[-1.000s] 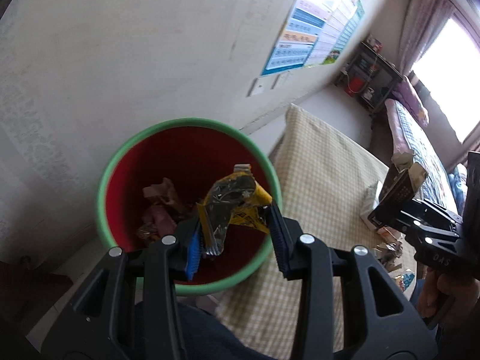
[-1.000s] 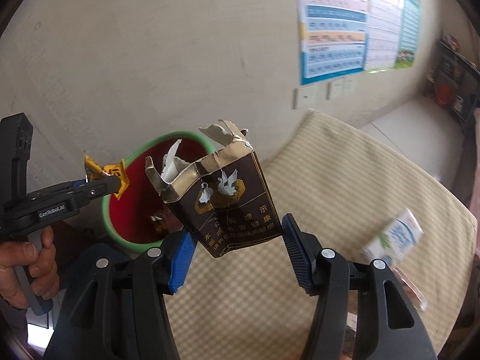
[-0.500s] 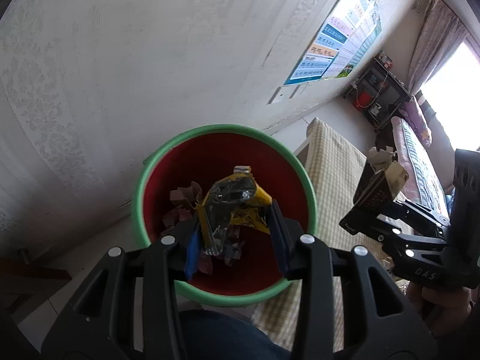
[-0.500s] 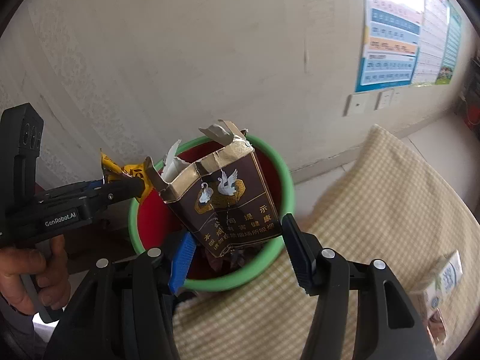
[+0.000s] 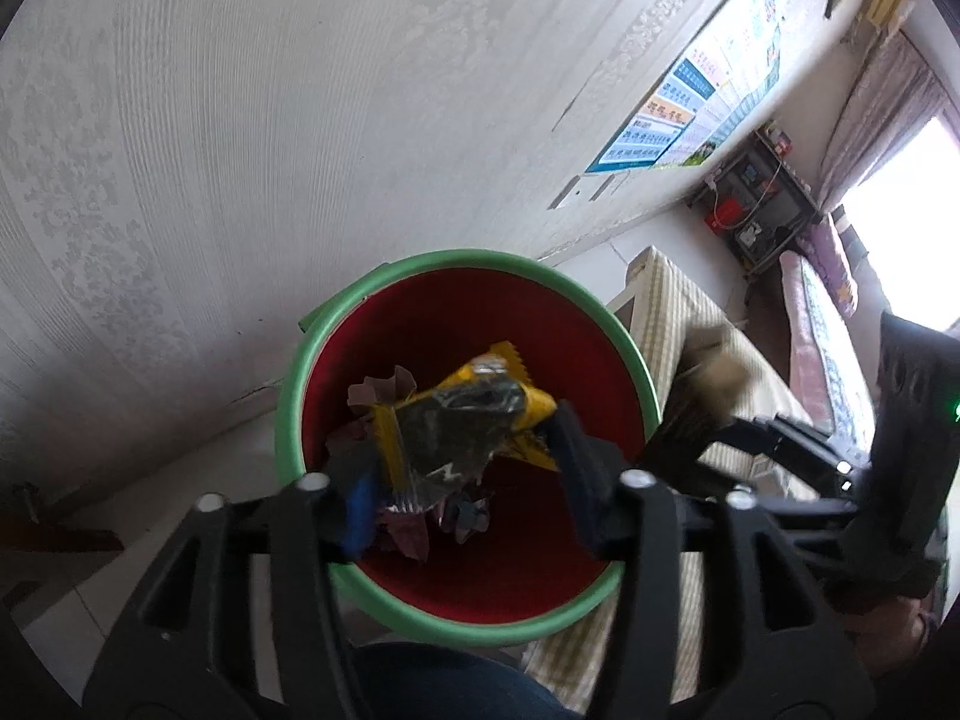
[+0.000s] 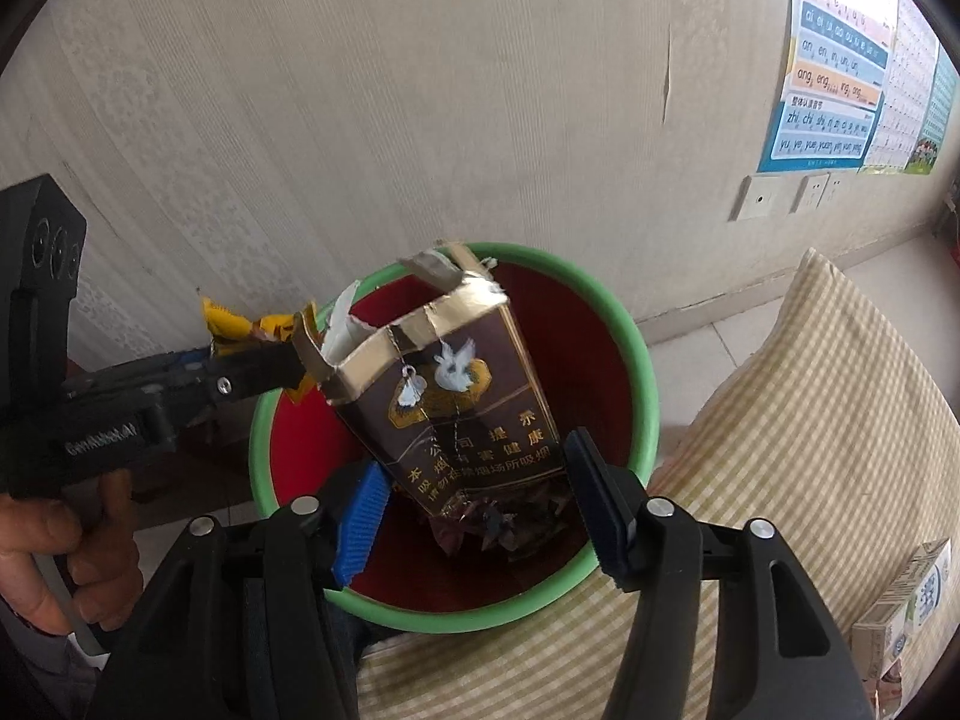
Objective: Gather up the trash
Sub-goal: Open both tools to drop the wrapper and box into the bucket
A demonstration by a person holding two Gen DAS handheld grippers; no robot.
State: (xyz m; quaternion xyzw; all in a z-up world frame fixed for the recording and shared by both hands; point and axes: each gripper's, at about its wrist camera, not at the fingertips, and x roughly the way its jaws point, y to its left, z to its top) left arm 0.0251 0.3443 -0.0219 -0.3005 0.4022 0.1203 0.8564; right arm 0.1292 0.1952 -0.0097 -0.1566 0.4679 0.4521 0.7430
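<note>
Over red bin (image 6: pixel 624 354) | torn brown carton (image 6: pixel 462 396), crumpled yellow wrapper (image 5: pixel 456 420) | both jaws just released

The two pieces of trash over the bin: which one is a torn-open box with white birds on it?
The brown cigarette pack between the right tool's pads. The other piece is a crinkly yellow wrapper, not a box, in the left tool.

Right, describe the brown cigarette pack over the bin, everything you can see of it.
The brown cigarette pack is a soft paper pack, dark brown with a gold band, white birds on a gold emblem and gold Chinese lettering. Its top is torn open, with ragged foil and white lining sticking up. It hangs tilted above the red bin with the green rim, between the right gripper fingers, whose jaws have just been opening. A gap shows at the right pad; contact at the blue pad is unclear.
</note>
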